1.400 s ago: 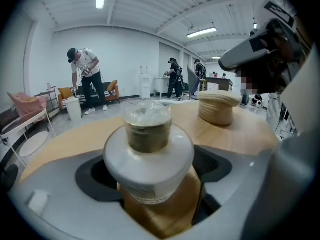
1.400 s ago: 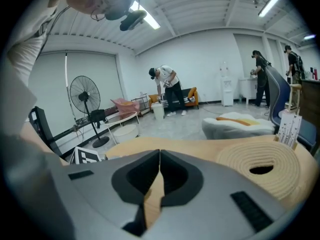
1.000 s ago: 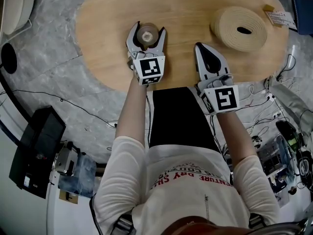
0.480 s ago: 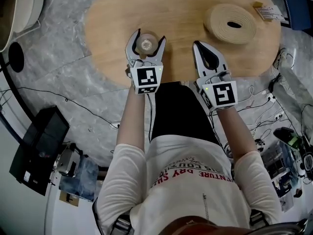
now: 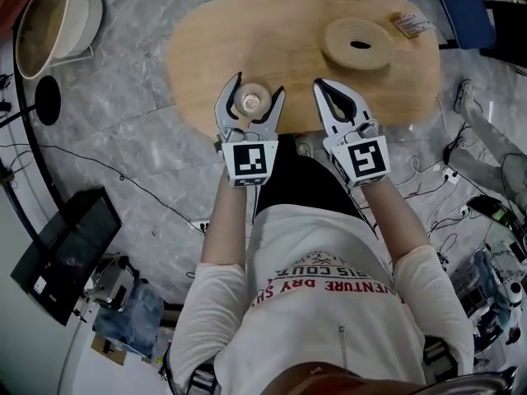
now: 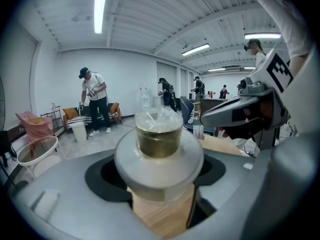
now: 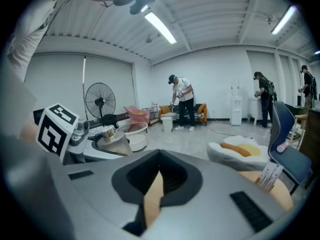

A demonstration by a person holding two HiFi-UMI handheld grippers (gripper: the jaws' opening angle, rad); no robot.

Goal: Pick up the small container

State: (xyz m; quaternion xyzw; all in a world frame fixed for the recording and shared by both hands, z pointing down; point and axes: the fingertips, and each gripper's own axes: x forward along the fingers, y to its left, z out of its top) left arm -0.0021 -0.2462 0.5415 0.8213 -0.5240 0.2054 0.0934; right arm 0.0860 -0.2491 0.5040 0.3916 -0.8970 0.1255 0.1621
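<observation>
Nearest to us were our white shirt (image 5: pixel 321 311) and two bare forearms, reaching out toward the wooden table (image 5: pixel 288 31). Short of the table's near edge sat the two marker cubes, one on each tool. The left gripper (image 5: pixel 256 85) hung over the table's near edge, left of its middle, and its jaws were clamped on the small container (image 5: pixel 249 99). The left gripper view showed them pressing on either side of the container's wide pale collar, with a clear top and a golden band standing above it. Bare wood showed under the container there, and it looked lifted off the table rather than resting on it. The right gripper (image 5: pixel 321 85) hung over the same near edge, just right of the middle and close beside the left one without touching it. Its jaws were drawn together with nothing in them, and only a thin sliver of wood showed through the slit in the right gripper view. Farther across the table, toward its far right end, lay a flat beige ring (image 5: pixel 356 44), well apart from both tools. Past that, at the far right corner, lay a small printed card (image 5: pixel 409 25). Off the table's left side a black box (image 5: pixel 62 253) stood on the grey marbled floor (image 5: pixel 123 130), among thin cables. Beyond the far left end stood a pale basket (image 5: pixel 49 25).
</observation>
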